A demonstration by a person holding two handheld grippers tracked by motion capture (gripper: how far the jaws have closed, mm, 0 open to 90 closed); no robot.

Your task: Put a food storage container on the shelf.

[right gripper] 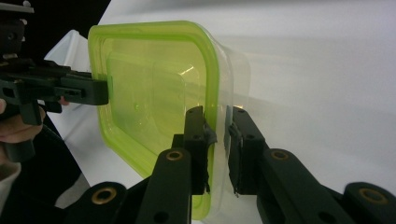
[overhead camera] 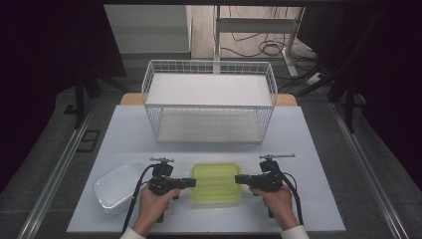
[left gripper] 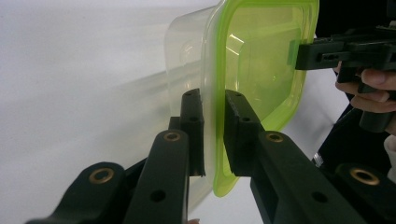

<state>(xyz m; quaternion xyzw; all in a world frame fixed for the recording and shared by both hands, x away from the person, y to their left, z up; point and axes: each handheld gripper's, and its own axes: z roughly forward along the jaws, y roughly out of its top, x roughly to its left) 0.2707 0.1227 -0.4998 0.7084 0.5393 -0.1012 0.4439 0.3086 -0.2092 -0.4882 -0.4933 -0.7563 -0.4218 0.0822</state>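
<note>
Overhead, white tub beside green-lidded container.

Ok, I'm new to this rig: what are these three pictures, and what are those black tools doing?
A person holds a two-jaw gripper in each hand. The high view looks down on the table; the other two look along each gripper's own jaws. The left gripper and right gripper each clamp an opposite edge of the container with the green lid. Beside it lies a white container, and behind stands a white wire basket.
</note>
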